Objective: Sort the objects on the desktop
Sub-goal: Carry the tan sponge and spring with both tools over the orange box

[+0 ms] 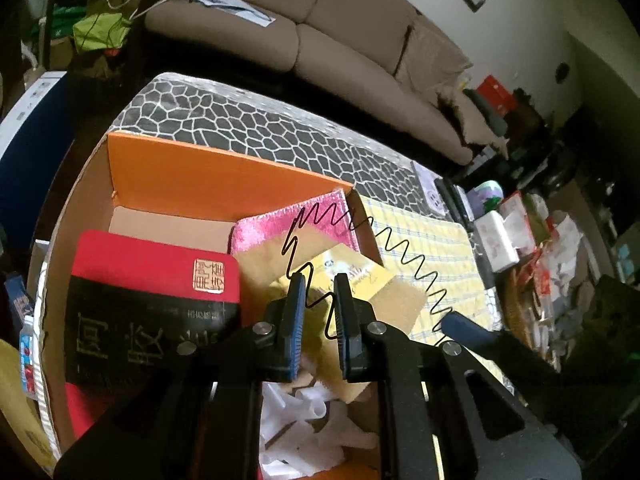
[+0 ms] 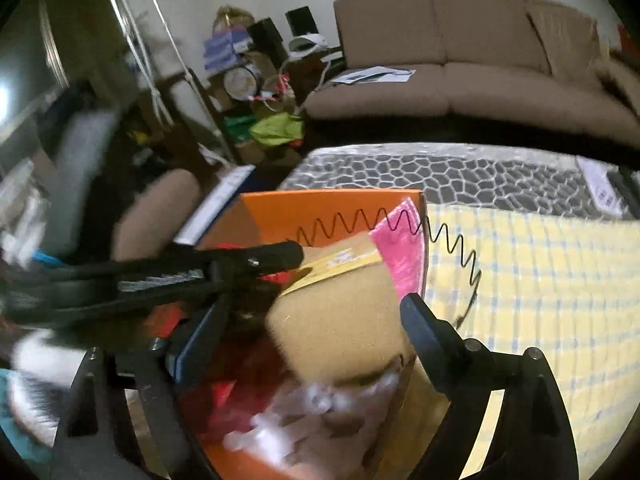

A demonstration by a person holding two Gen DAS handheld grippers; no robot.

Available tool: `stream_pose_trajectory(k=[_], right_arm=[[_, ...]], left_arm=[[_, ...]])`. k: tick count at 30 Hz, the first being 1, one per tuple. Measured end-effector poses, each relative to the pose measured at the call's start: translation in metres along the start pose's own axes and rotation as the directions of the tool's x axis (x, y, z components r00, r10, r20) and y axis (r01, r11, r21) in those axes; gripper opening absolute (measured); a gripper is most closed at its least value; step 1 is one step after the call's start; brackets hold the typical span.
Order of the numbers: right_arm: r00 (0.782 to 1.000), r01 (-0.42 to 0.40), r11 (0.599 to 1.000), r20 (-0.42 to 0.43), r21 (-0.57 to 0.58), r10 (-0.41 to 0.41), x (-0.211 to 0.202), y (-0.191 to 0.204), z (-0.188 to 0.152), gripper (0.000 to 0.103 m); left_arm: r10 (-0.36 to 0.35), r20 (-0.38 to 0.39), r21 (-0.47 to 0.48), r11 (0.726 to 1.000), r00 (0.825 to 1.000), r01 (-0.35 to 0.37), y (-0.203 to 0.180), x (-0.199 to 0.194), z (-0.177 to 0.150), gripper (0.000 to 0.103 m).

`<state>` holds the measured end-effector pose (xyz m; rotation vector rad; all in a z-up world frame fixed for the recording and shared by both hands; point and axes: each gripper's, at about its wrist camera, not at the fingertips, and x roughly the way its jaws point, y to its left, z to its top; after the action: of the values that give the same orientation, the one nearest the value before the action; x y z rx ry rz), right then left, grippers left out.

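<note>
The left gripper [image 1: 319, 280] hangs over the open orange box [image 1: 224, 172], its two blue-padded fingers [image 1: 297, 292] narrowly parted with a black coiled wire [image 1: 400, 252] threading through the gap; whether the pads press on the wire cannot be told. Just ahead of the tips lies a yellow carton [image 1: 360, 276], and beyond it a pink cloth [image 1: 292, 220] leans against the box's far wall. To the left of the fingers a red and black case [image 1: 156, 292] fills that side of the box, close to its cardboard wall, so little room remains there. Below the fingers sit white plastic pieces [image 1: 304, 432].

The right gripper [image 2: 310, 320] is spread wide around a tan foam block [image 2: 344, 324], with neither finger clearly touching it; the view is blurred. Its right finger [image 2: 420, 320] stands just at the box's right edge, beside the yellow checked cloth [image 2: 540, 280], which lies bare and open to the right. The left tool's dark body crosses in front from the left.

Ahead of both tools the table [image 1: 280, 128] carries a grey cobble-pattern cover running to its far edge, then a dark gap, then a brown sofa [image 2: 460, 72]. In the left view, to the right of the tool past the checked cloth, small boxes and clutter [image 1: 520, 248] crowd the table end.
</note>
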<state>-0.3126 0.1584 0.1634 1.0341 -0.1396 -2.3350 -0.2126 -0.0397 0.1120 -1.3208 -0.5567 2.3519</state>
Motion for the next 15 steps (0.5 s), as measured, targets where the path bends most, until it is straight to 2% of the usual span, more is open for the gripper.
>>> stream_pose_trajectory(k=[3, 7, 13, 15], right_arm=[[1.000, -0.022, 1.000, -0.016, -0.011, 0.022, -0.018, -0.001, -0.003, 0.090], [1.000, 0.021, 1.000, 0.006, 0.012, -0.021, -0.035, -0.014, -0.003, 0.090], [0.999, 0.027, 0.981, 0.033, 0.191, -0.034, -0.034, -0.059, -0.010, 0.090], [1.000, -0.011, 0.962, 0.031, 0.271, 0.003, -0.030, -0.072, -0.014, 0.090]], left_arm=[[-0.006, -0.010, 0.009, 1.000, 1.000, 0.006, -0.002, -0.002, -0.005, 0.013], [-0.018, -0.020, 0.010, 1.000, 1.000, 0.018, -0.001, -0.008, -0.018, 0.012], [-0.004, -0.036, -0.031, 1.000, 0.999, 0.003, 0.011, -0.006, -0.037, 0.007], [0.004, -0.035, -0.043, 0.999, 0.999, -0.005, 0.014, -0.006, -0.037, 0.007]])
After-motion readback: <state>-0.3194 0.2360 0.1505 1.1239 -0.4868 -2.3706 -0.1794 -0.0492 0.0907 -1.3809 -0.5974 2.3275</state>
